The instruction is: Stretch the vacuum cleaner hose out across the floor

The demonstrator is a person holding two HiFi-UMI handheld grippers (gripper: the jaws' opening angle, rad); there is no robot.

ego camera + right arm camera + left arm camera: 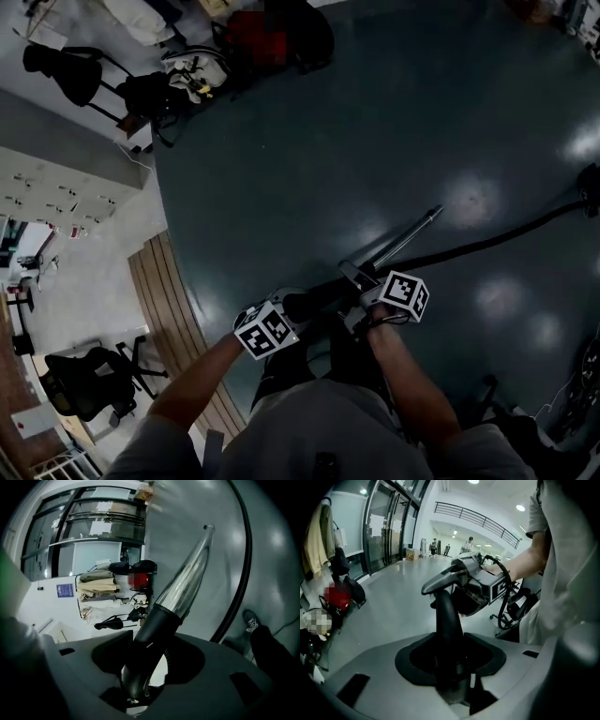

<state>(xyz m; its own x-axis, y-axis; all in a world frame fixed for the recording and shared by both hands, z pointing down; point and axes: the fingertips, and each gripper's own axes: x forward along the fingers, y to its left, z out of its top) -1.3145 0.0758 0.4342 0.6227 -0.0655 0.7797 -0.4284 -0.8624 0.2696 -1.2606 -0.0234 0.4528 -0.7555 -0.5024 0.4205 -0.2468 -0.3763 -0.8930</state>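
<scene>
The left gripper is closed around the black curved plastic handle. The right gripper clamps the black plastic cuff at the base of the shiny chrome metal tube. The tube looks stiff and slippery, so the cuff seems the safer hold. The black ribbed flexible hose is probably light and springy. It lies on the dark glossy floor beside the tube, and its long axis runs away to the tube's right.
</scene>
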